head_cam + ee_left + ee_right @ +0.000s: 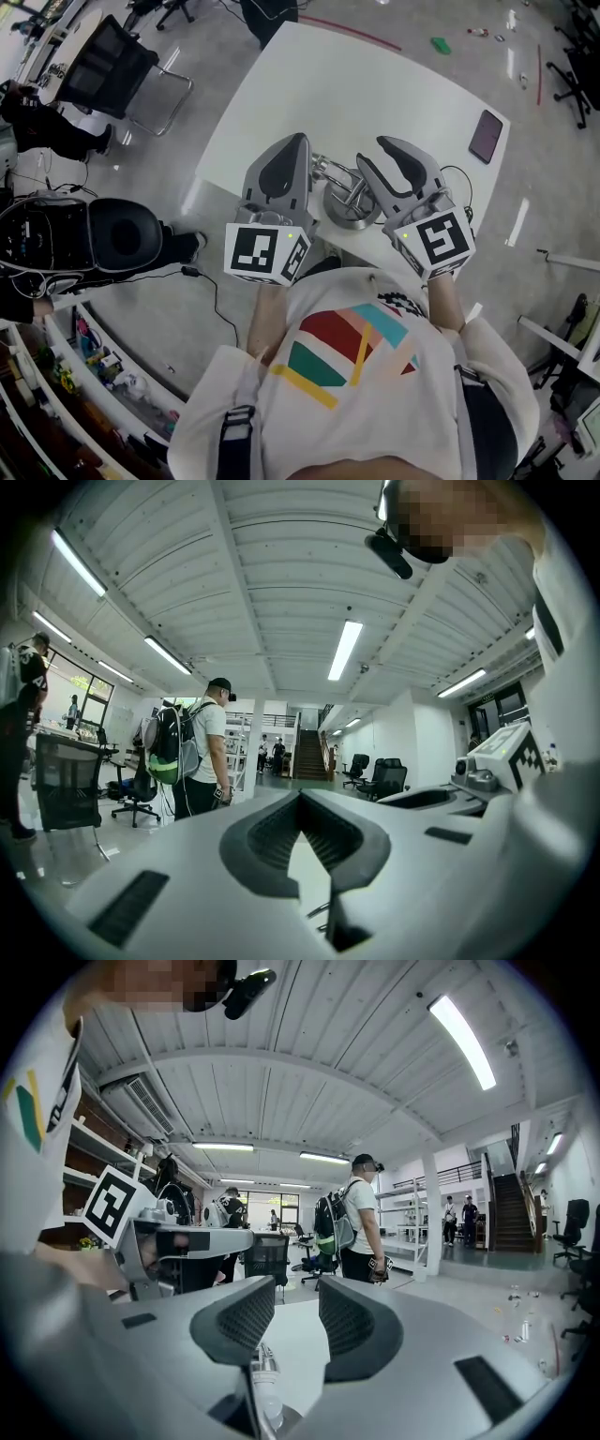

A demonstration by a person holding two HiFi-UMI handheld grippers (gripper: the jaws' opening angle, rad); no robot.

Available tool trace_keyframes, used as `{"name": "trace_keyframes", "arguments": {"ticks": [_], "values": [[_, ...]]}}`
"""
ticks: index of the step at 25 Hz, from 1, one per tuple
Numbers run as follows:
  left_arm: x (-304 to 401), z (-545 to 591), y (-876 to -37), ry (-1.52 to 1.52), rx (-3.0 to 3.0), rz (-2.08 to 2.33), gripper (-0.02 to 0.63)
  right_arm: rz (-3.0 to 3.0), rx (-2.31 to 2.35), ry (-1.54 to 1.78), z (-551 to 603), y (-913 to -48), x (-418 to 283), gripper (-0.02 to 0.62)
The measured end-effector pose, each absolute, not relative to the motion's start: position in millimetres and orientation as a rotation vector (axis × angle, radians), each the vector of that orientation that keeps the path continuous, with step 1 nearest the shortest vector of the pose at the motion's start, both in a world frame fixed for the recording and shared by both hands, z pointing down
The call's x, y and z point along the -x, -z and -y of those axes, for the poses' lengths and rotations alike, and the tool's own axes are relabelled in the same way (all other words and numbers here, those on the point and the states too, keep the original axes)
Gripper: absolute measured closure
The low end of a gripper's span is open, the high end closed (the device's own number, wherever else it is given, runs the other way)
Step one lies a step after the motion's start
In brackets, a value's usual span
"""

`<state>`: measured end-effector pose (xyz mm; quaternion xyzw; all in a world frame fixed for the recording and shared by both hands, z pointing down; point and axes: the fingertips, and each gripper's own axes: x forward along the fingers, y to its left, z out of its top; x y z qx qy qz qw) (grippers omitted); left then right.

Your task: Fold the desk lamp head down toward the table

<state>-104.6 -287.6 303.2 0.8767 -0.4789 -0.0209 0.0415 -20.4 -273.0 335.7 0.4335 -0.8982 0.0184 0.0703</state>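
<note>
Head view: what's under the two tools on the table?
Between the left tool and right tool, the desk lamp's round metal base and part of its chrome arm show on the white table. The tools cover the rest; the lamp head is hidden.

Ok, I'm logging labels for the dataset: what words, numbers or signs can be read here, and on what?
No readable words or numbers in any view.
Marker cube on the left gripper: black-and-white square patterns, no letters.
Marker cube on the right gripper: the same, patterns only.
Shirt: coloured stripes; its small checkered mark is too small to read.
</note>
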Motion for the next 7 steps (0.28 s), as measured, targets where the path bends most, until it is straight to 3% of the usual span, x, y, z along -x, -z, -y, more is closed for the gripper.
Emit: {"name": "trace_keyframes", "arguments": {"ticks": [7], "values": [[98.0,285.4,-305.8,0.042,-2.689,1.433,0.563,2.656,-1.292,-0.076,269.4,-337.3,17.0,0.439]]}}
